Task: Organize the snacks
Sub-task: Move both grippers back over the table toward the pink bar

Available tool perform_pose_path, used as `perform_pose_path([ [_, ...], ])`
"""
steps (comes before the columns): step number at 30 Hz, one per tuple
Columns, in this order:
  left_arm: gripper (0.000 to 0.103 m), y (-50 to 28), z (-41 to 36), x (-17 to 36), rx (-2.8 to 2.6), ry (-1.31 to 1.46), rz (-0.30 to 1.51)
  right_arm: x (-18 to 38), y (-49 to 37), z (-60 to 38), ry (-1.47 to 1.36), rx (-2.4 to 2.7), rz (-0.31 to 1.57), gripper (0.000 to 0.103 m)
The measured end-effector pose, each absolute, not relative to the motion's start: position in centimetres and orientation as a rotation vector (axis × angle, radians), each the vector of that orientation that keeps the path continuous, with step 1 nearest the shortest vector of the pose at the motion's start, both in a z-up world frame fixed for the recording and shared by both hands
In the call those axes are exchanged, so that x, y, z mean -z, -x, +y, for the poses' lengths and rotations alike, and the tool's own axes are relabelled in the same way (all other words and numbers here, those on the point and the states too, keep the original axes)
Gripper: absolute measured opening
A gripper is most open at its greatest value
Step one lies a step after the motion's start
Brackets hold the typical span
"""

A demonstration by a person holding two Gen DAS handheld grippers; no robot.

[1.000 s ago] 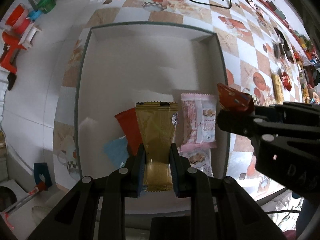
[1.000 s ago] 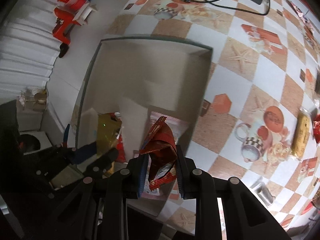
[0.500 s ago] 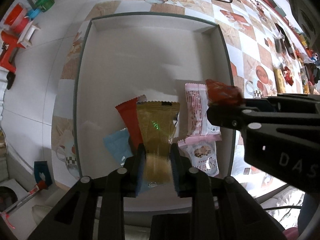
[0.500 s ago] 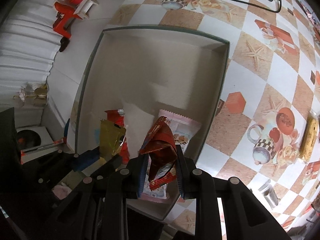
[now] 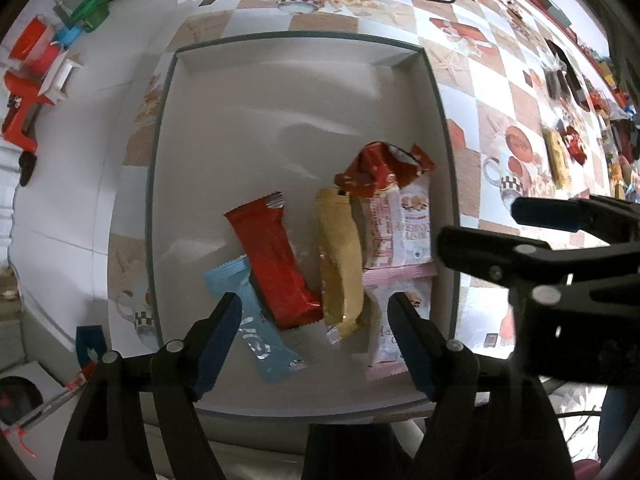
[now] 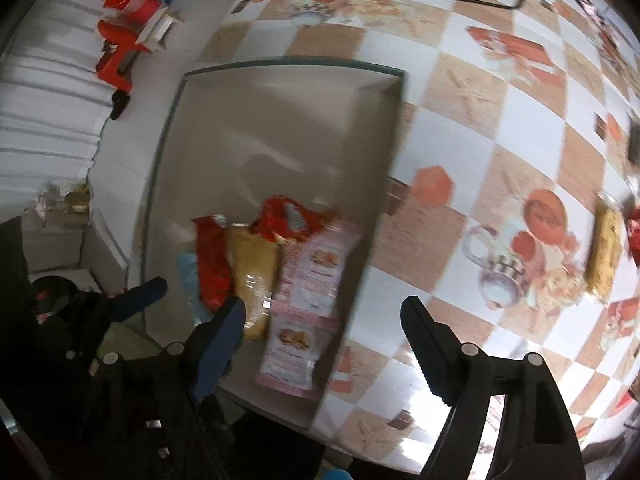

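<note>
Snacks lie side by side in the tray (image 5: 168,128), sorted for storage, while the left gripper (image 5: 316,316) and right gripper (image 6: 322,320) hover overhead, jaws opening, holding nothing.

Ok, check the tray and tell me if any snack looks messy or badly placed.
The crumpled dark red packet lies slanted across the top of the pink packet in the tray. The gold packet rests on its edge against the red packet.
</note>
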State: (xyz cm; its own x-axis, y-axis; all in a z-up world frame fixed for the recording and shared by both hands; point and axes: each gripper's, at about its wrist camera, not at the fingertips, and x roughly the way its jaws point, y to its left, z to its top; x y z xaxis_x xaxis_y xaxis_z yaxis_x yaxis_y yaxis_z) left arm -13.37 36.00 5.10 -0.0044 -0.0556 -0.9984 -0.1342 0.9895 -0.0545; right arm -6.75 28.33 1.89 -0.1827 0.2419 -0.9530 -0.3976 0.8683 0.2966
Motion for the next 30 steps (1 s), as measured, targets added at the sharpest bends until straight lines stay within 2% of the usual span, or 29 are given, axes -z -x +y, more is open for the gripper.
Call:
perform_pose_path([
  [2,0.079,13.2,35.5,-5.3,-0.05,0.135,1.573,-1.7,6.7,27.1,0.118,-0.545,1.664,0.082],
  [3,0.079,13.1,35.0,-5.3,-0.043,0.129,1.572,-1.5,6.7,26.1,0.113,-0.521,1.668,0.094],
  [4,0.079,13.0,34.8,-5.3,-0.036,0.123,1.572,-1.3,6.8,25.1,0.106,-0.497,1.672,0.101],
  [5,0.079,13.0,34.5,-5.4,-0.029,0.115,1.571,-1.1,6.8,24.0,0.089,-0.479,1.672,0.103],
  [18,0.079,12.1,28.8,-5.4,0.093,0.011,1.572,0.7,7.6,8.8,-0.037,-0.107,1.741,0.103],
  [23,0.079,11.9,26.8,-5.3,0.131,-0.02,1.576,1.1,8.1,6.2,-0.025,-0.063,1.765,0.103],
  [30,0.079,12.1,24.1,-5.3,0.168,-0.055,1.582,1.4,9.4,7.4,0.062,-0.133,1.788,0.103],
])
